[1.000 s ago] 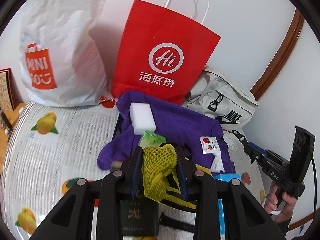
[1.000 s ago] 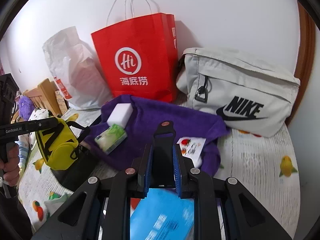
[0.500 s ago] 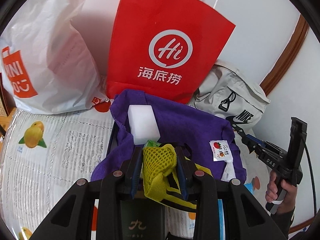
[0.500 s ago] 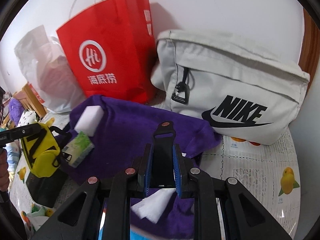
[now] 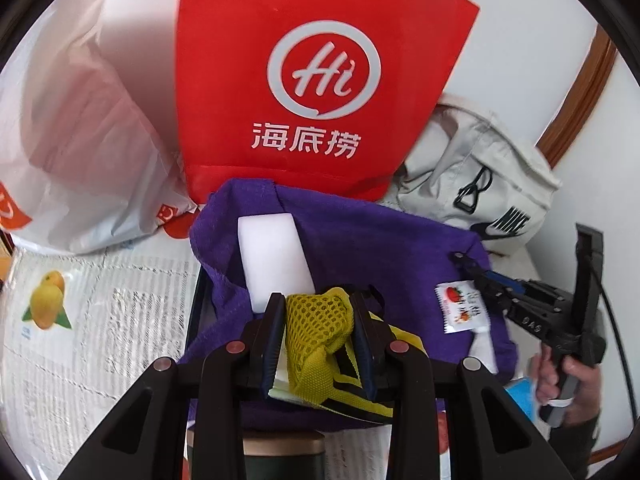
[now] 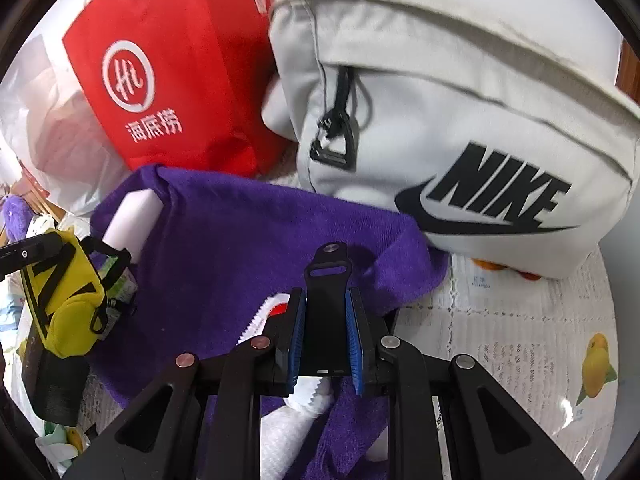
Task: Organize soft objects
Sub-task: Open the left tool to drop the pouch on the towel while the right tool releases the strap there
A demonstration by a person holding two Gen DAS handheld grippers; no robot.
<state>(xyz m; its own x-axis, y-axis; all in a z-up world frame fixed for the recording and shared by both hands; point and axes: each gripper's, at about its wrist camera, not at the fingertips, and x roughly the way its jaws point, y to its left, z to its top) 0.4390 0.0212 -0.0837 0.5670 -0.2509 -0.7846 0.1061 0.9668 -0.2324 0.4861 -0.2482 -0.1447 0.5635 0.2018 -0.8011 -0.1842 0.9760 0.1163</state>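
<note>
**Both grippers loaded above the purple towel**

The left gripper (image 5: 318, 334) pinches the mesh top of a small yellow pouch (image 6: 66, 300) between its narrow jaws; the pouch hangs below it, over the near left edge of the purple towel (image 6: 248, 240). The right gripper (image 6: 325, 328) is clamped on a flat black strap tab (image 6: 326, 276) that sticks up between its blue pads, low over the towel's right half. A hand (image 5: 560, 376) grips that tool's handle at the right edge of the left view.

The towel lies spread over a dark tray (image 5: 198, 304) on a surface covered with a white, fruit-printed cloth (image 6: 520, 332). On the towel's far left corner rests a white sponge block (image 5: 274, 256), and a small sachet with a red fruit print (image 5: 460, 308) lies near its right side, just beside the right gripper's tip. A green tissue pack (image 6: 124, 284) peeks out behind the pouch.

Behind the towel, against the wall, stand a white plastic bag (image 5: 80, 152), a red paper bag (image 5: 320, 80) touching the towel's back edge, and a pale grey Nike bag (image 6: 460, 140), whose lower corner rests on the towel.
</note>
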